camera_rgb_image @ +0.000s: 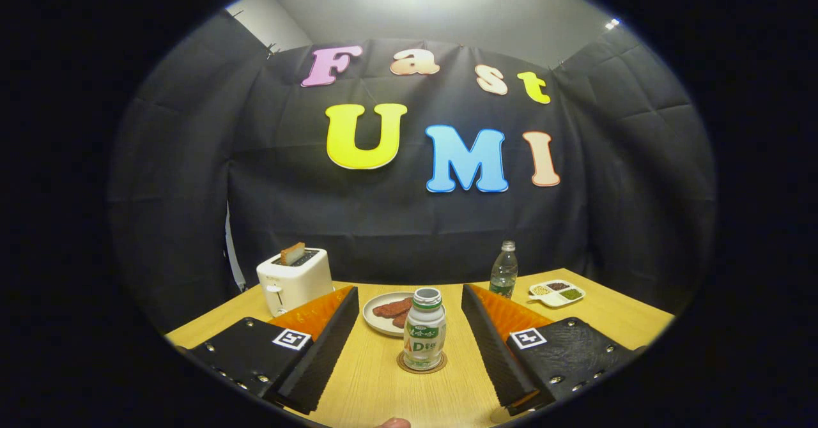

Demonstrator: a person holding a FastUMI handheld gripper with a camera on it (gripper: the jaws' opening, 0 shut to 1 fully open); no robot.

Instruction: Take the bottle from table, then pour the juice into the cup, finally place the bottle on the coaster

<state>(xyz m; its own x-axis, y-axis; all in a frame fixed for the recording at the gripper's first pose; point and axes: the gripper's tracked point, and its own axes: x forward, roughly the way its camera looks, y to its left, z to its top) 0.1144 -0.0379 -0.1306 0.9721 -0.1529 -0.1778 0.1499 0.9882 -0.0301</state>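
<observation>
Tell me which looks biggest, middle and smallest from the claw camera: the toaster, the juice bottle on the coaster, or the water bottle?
1. Toaster.
2. Juice bottle, but it stands nearest, between the open claw's fingers, so that helps it look big.
3. Water bottle, farther back.

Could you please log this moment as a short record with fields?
tongs: open, touching nothing
juice bottle: upright on the coaster, between the fingers, apart from both
plate: beyond the bottle, holds dark food
toaster: back left, a slice sticking up
water bottle: back right, beside a divided dish
table: light wood
</observation>
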